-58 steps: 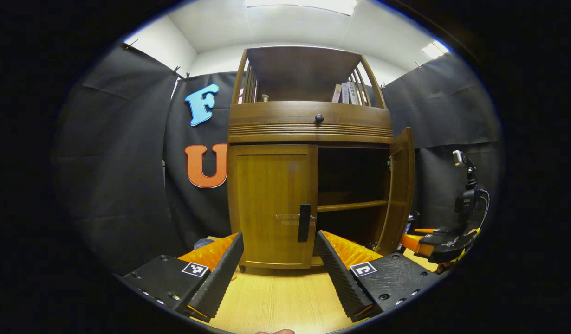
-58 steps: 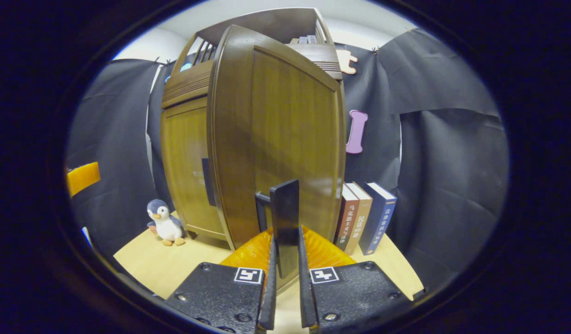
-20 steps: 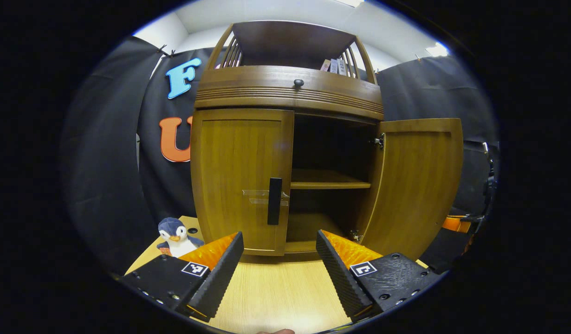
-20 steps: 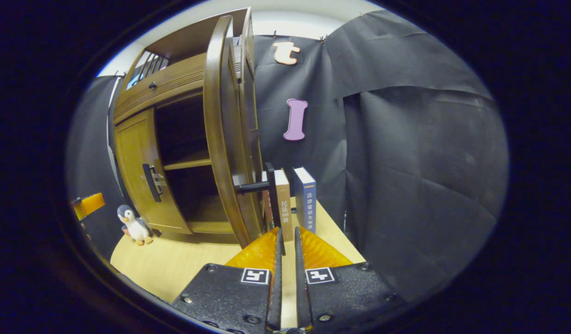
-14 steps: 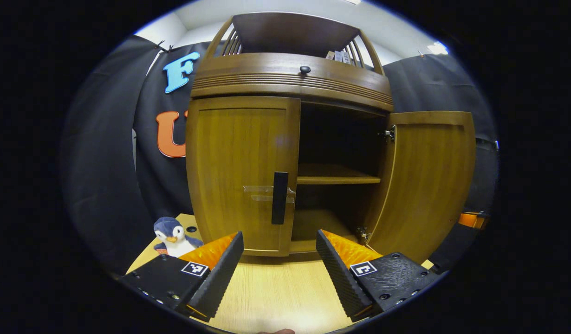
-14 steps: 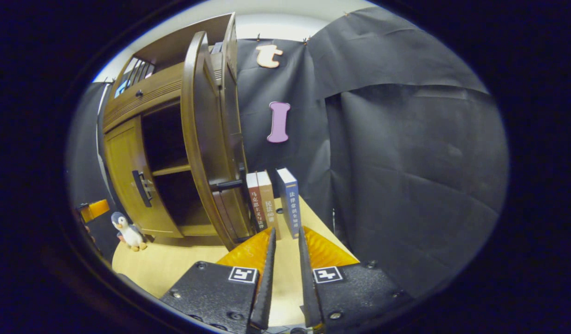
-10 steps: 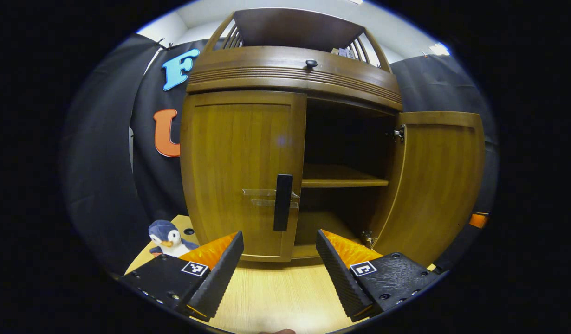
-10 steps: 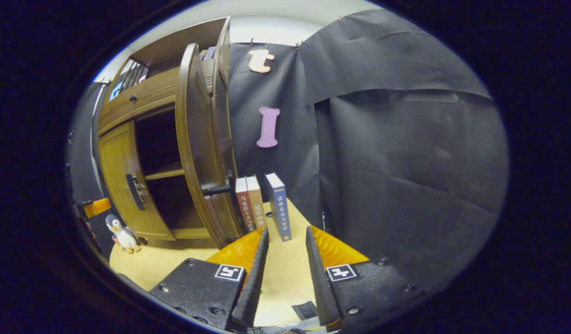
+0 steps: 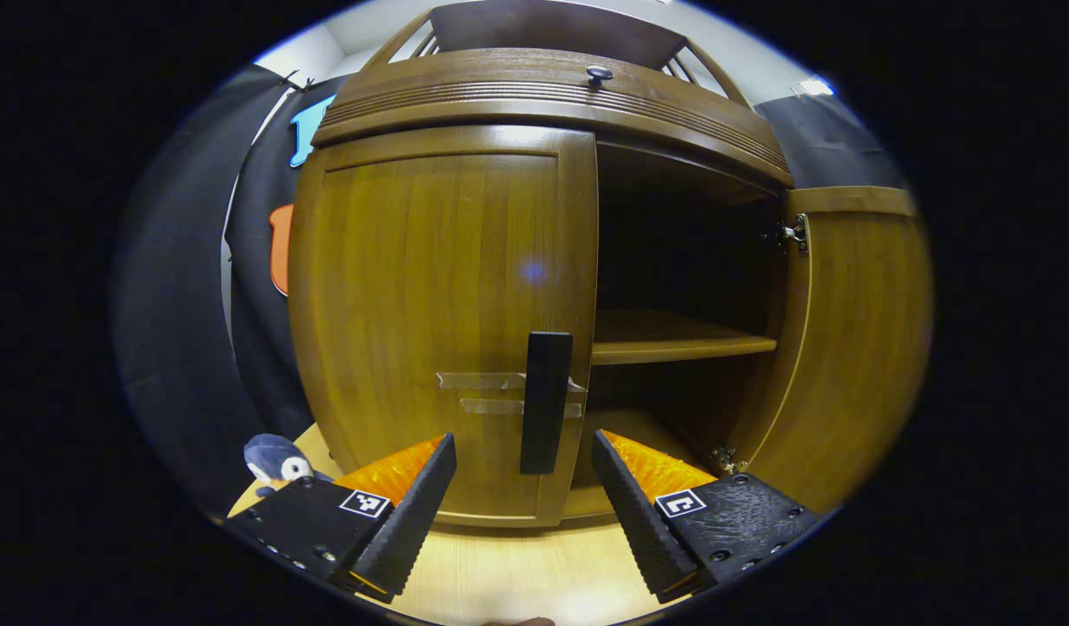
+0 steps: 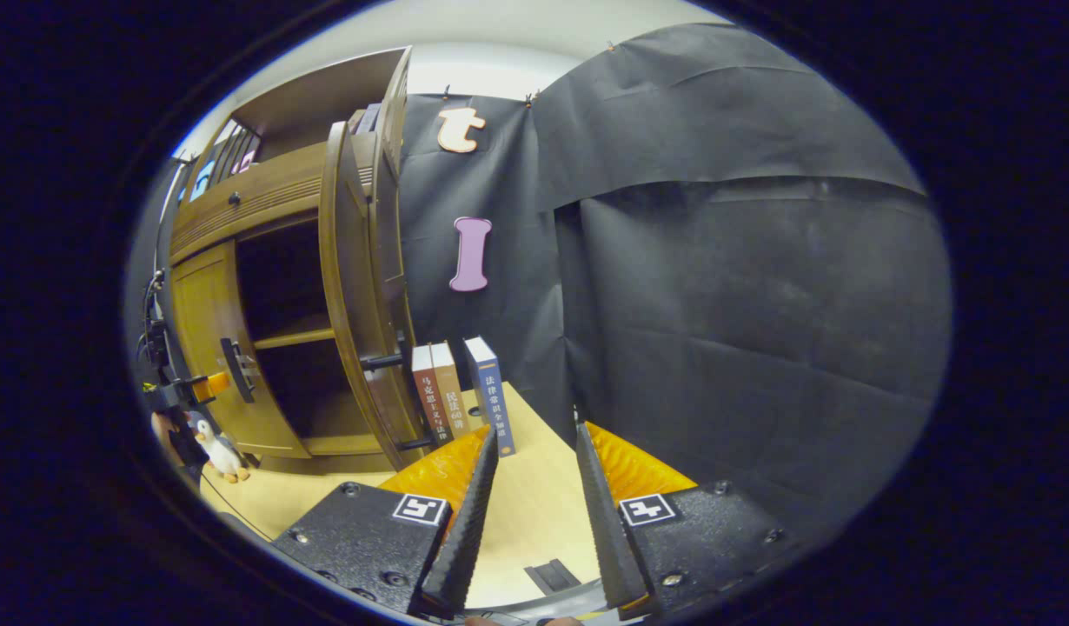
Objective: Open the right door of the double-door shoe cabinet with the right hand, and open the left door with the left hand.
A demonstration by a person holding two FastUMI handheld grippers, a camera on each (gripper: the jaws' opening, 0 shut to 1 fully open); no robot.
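The wooden shoe cabinet [image 9: 543,96] fills the left gripper view. Its left door [image 9: 430,296] is closed, with a dark upright handle [image 9: 546,402] at its inner edge. My left gripper [image 9: 521,482] is open, and the handle stands just beyond and above the gap between its fingers, apart from both. The right door [image 9: 847,348] is swung wide open, showing a shelf [image 9: 673,343] inside. In the right gripper view that right door [image 10: 352,296] is edge-on with its handle [image 10: 380,359] sticking out. My right gripper [image 10: 534,482] is open and empty, back from the door.
Three upright books [image 10: 452,396] stand on the light wooden table [image 10: 534,522] just right of the open door. A small penguin toy [image 9: 274,456] sits left of the cabinet. The left gripper's body [image 10: 174,387] shows far left, by the left door.
My right gripper let go of the right door's handle, opened and drew back, leaving the door wide open. My left gripper moved close to the left door's handle, staying open.
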